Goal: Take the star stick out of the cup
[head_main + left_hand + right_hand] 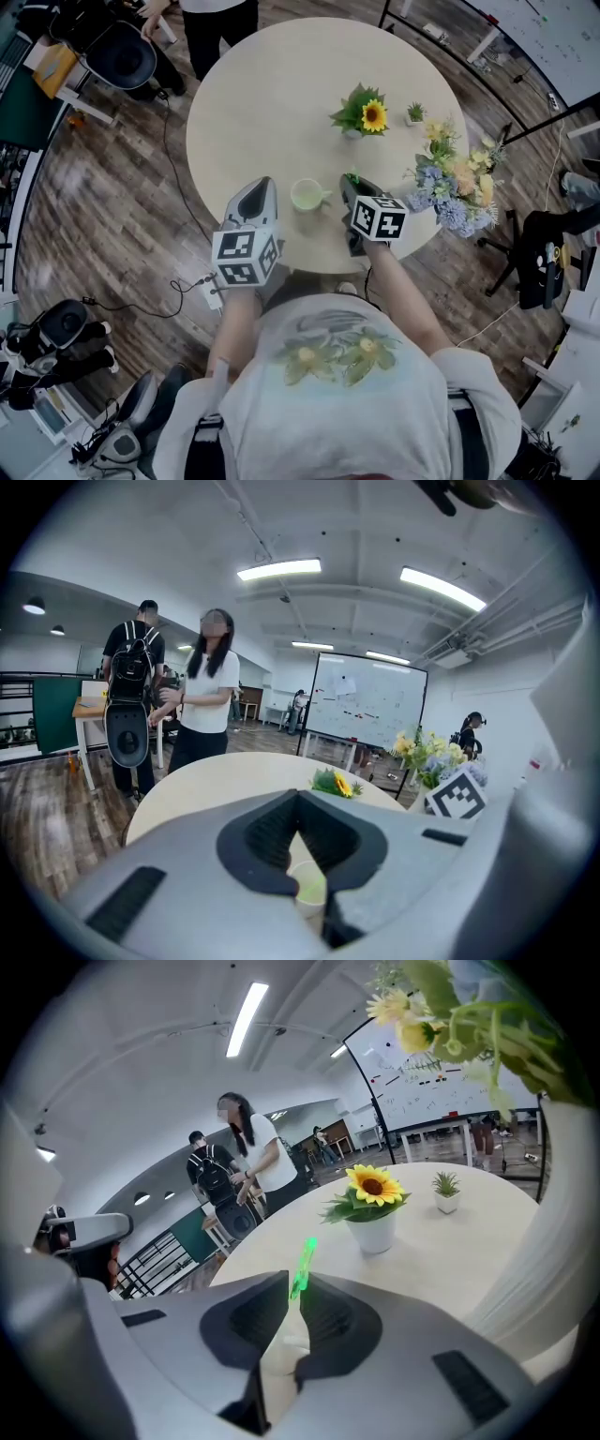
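A pale green cup [307, 195] with its handle to the right stands near the front edge of the round table [272, 84]. My right gripper [349, 180] is just right of the cup, its jaws closed on a thin bright green stick [352, 175]. In the right gripper view the stick [302, 1267] rises slanted from between the jaw tips of that gripper [298, 1285]; no star end shows. My left gripper [263, 185] rests left of the cup and apart from it, its jaw tips meeting [298, 801]. The cup [309, 889] shows below them.
A potted sunflower [366, 114] and a small green plant [415, 113] stand farther back on the table. A big bouquet [457, 183] fills the right edge. A person [208, 691] stands beyond the table, beside an office chair [122, 54]. A cable [178, 169] runs over the floor.
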Action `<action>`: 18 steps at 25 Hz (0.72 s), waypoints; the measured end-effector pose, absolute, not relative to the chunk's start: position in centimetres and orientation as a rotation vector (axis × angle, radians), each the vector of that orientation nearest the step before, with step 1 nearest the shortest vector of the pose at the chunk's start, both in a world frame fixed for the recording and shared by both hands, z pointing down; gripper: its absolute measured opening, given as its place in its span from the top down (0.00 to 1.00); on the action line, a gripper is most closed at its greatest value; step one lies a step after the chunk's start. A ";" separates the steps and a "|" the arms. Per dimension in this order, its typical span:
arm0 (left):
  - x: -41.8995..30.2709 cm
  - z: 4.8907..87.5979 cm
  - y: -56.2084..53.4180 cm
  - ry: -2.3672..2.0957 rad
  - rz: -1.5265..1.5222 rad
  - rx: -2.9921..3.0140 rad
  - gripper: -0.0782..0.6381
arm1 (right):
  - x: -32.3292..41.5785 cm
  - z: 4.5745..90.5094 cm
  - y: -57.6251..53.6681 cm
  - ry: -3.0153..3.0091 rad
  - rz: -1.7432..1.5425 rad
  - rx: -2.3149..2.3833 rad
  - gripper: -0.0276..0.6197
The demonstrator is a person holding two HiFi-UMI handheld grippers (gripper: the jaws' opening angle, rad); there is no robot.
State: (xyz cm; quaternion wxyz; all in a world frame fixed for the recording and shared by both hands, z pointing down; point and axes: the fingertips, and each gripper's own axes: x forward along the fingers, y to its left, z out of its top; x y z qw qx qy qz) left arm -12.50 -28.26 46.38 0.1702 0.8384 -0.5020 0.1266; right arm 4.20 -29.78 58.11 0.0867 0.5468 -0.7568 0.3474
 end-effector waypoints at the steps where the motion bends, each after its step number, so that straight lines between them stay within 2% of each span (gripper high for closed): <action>1: -12.5 46.4 -28.2 -1.426 0.359 2.382 0.89 | 4.2 58.1 -29.8 -2.258 1.034 1.625 0.88; 18: -13.0 46.2 -27.3 -1.451 0.345 2.365 0.89 | 2.4 55.2 -29.7 -2.364 0.923 1.570 0.91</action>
